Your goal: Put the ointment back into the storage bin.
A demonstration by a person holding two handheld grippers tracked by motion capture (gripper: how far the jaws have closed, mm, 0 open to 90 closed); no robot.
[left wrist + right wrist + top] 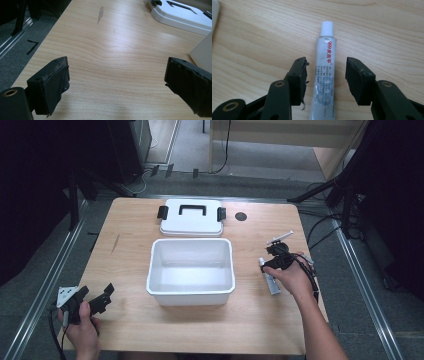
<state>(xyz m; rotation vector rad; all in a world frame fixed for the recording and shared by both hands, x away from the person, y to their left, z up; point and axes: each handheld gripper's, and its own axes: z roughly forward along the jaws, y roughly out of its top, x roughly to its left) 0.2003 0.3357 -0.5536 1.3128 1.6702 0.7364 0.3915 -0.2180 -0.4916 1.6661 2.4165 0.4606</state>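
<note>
A white-capped tube point(325, 67) with red and grey print lies flat on the wooden table, between the jaws of my right gripper point(325, 80). That gripper is open, with one jaw on each side of the tube and a small gap to each. In the high view the right gripper point(274, 262) sits over the tube point(272, 284) at the table's right side. My left gripper point(102, 299) rests low at the front left corner. It is open, and between its fingers point(51, 83) there is bare wood.
An open white bin point(190, 290) stands mid-table, its wall point(203, 48) close to the left gripper's right jaw. Its lid point(191, 222), with black handle and latches, lies behind it. A thin white syringe-like item point(280, 238) lies beyond the right gripper. A small dark round hole point(241, 216) marks the back.
</note>
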